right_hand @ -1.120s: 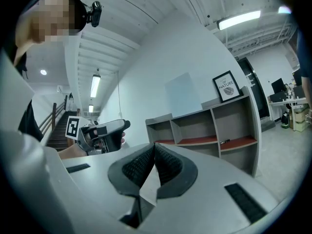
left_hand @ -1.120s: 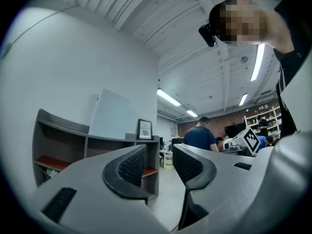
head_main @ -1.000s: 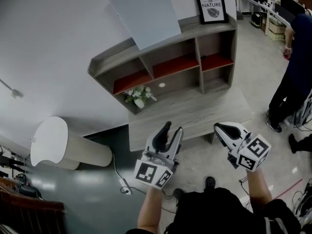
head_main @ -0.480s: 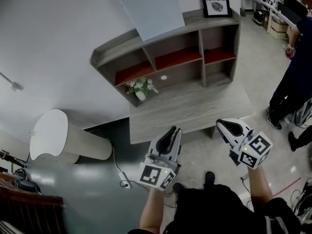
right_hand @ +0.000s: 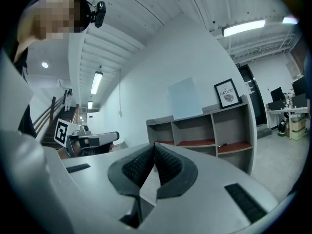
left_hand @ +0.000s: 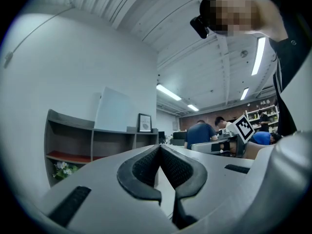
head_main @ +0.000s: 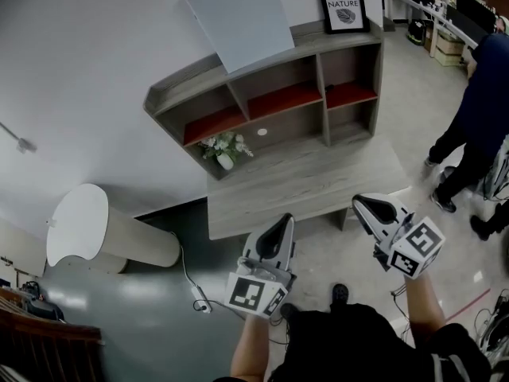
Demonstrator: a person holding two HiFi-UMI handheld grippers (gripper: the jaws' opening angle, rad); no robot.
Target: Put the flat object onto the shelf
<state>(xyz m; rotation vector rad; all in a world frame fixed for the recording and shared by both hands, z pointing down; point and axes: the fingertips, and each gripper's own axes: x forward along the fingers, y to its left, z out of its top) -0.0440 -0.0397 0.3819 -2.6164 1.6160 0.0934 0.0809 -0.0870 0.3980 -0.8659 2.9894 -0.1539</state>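
A flat pale grey-blue board (head_main: 240, 18) leans against the wall on top of the wooden shelf unit (head_main: 179, 90); it also shows in the left gripper view (left_hand: 114, 110) and the right gripper view (right_hand: 185, 99). My left gripper (head_main: 285, 220) is held low in front of the bench, well short of the shelf, its jaws shut with nothing between them (left_hand: 159, 147). My right gripper (head_main: 358, 203) is beside it at the same height, also shut and empty (right_hand: 154, 145). Both point toward the shelf.
A framed print (head_main: 343, 8) stands on the shelf top at the right. A small flower pot (head_main: 225, 150) sits on the low wooden bench (head_main: 318, 181) before the shelf. A white cylinder (head_main: 103, 233) lies at left, a power strip (head_main: 199, 299) on the floor, a person (head_main: 477, 94) at right.
The left gripper's jaws have closed from open to shut, holding nothing. Both grippers have stayed low in front of the bench; the view has shifted slightly.
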